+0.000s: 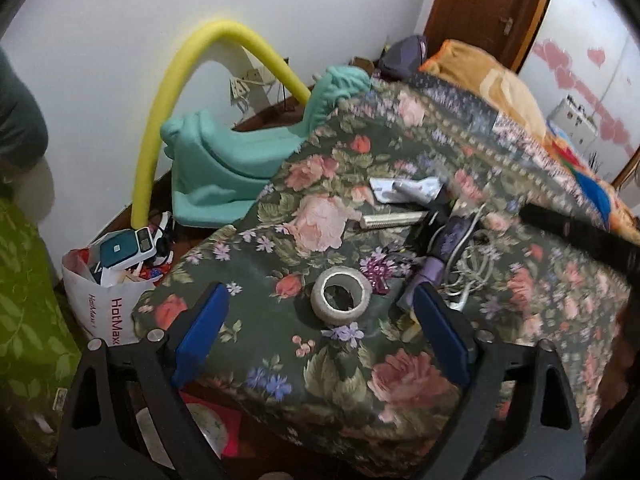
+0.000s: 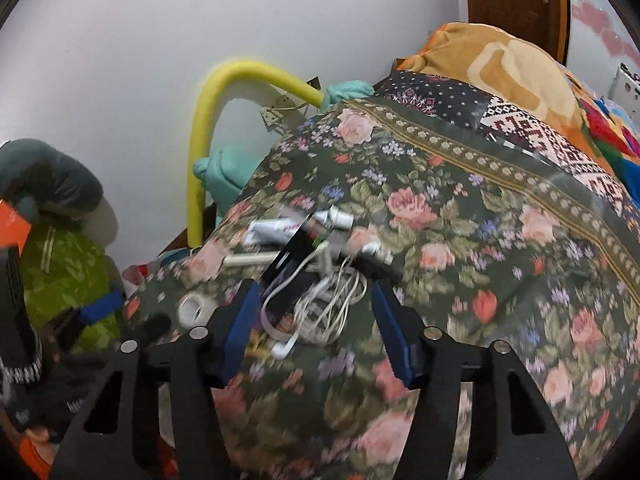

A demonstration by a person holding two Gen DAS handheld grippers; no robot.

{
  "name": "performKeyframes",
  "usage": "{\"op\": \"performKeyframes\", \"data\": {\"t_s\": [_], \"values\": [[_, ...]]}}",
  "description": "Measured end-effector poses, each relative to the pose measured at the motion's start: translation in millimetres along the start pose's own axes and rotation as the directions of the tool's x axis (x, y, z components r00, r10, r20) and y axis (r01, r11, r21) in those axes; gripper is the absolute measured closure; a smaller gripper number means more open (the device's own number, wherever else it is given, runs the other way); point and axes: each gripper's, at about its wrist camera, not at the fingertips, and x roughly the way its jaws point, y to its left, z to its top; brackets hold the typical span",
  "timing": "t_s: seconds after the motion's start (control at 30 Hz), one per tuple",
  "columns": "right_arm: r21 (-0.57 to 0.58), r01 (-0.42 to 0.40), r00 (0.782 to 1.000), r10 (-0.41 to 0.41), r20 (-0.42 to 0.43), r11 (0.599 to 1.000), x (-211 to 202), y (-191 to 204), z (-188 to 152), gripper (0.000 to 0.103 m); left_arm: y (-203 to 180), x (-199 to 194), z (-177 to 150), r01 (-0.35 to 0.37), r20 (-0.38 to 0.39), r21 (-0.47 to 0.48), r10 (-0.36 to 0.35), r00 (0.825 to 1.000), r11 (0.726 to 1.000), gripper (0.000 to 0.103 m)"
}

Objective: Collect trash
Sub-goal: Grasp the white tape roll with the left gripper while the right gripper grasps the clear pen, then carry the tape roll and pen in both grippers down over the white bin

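Observation:
A floral bedspread (image 1: 320, 360) carries a pile of small items. A roll of clear tape (image 1: 341, 294) lies between the open jaws of my left gripper (image 1: 320, 312), which is empty and just above it. Beyond lie a squeezed tube (image 1: 404, 190), a silver stick (image 1: 394, 220), a purple device (image 1: 436, 256) and tangled white cables (image 1: 468, 268). In the right wrist view my right gripper (image 2: 312, 300) is open and empty over the white cables (image 2: 332, 312), with a black flat item (image 2: 292, 264), tubes (image 2: 280, 230) and the tape roll (image 2: 196, 308) nearby.
A white HotMax bag (image 1: 108, 304) full of rubbish stands on the floor left of the bed. A yellow foam tube (image 1: 176, 92) arches against the wall above a teal cloth (image 1: 224, 168). An orange blanket (image 2: 500, 64) lies at the bed's far end. A green leafy cushion (image 2: 68, 264) is at left.

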Motion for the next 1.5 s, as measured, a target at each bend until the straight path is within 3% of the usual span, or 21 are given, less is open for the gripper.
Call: {"op": "performKeyframes", "data": {"t_s": [0.07,0.17,0.37,0.7,0.83,0.97,1.23,1.5], "values": [[-0.016,-0.010,1.000,0.010,-0.015,1.000,13.4,-6.0,9.5,0.051,-1.8,11.0,0.0,-0.004,-0.026,0.017,0.005,1.000,1.000,0.022],[-0.039,-0.002,0.999,0.000,-0.051,0.999,33.3,-15.6,19.0,0.064,-1.6,21.3,0.0,0.008,-0.048,0.014,-0.008,0.999,1.000,0.032],[-0.067,-0.053,0.992,0.045,-0.114,0.996,56.8,-27.9,23.6,0.067,-6.8,35.3,1.0,0.034,-0.069,0.025,-0.032,0.997,0.999,0.057],[-0.122,-0.027,0.988,0.008,-0.155,0.992,87.6,-25.8,23.7,0.067,-11.9,43.5,-2.8,0.037,-0.086,0.040,-0.034,0.996,0.999,0.064],[-0.112,-0.043,0.986,0.024,-0.163,0.993,89.1,-29.7,24.3,0.088,-12.5,41.7,-4.1,0.054,-0.082,0.043,-0.051,0.995,0.998,0.065],[-0.109,-0.040,0.988,0.023,-0.152,0.993,84.2,-32.7,19.4,0.093,-14.4,38.6,-4.8,0.060,-0.077,0.048,-0.057,0.995,0.997,0.065],[-0.079,-0.018,0.996,0.011,-0.089,0.997,42.1,-37.1,11.9,0.093,-23.4,9.6,0.2,0.065,-0.030,0.079,-0.063,0.998,0.995,0.065],[-0.127,0.007,1.000,-0.008,-0.005,0.992,-14.6,-1.9,10.7,0.093,-25.3,-45.4,4.5,0.077,0.039,0.083,-0.080,0.996,0.994,0.065]]}}
